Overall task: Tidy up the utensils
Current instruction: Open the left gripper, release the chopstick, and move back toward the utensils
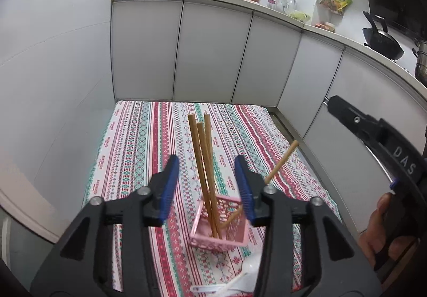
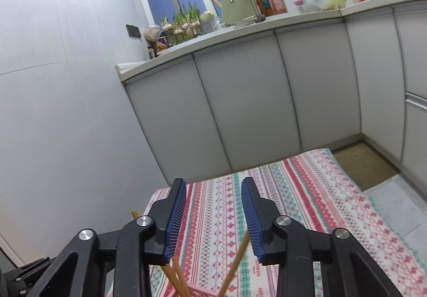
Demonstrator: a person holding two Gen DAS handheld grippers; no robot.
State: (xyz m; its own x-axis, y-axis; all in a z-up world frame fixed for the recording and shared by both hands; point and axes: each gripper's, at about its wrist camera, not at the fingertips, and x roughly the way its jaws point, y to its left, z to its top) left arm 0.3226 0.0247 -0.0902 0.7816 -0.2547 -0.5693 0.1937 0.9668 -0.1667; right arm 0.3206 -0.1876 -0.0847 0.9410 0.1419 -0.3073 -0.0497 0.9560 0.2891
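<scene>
Now from the left wrist, the left gripper [image 1: 206,187] gapes empty above the pink basket [image 1: 221,225], wooden chopsticks [image 1: 204,163] standing inside, one leaning toward two o'clock. Over on the right wrist, the right gripper [image 2: 213,219] is parted too, gripping nothing, chopsticks at six o'clock over the striped tablecloth [image 2: 307,190].

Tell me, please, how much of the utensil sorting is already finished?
Done: four chopsticks stand in the pink basket, one leaning right. In hand: nothing; the left claw and right claw are both open. Left: a white spoon lies on the tablecloth beside the basket.
</scene>
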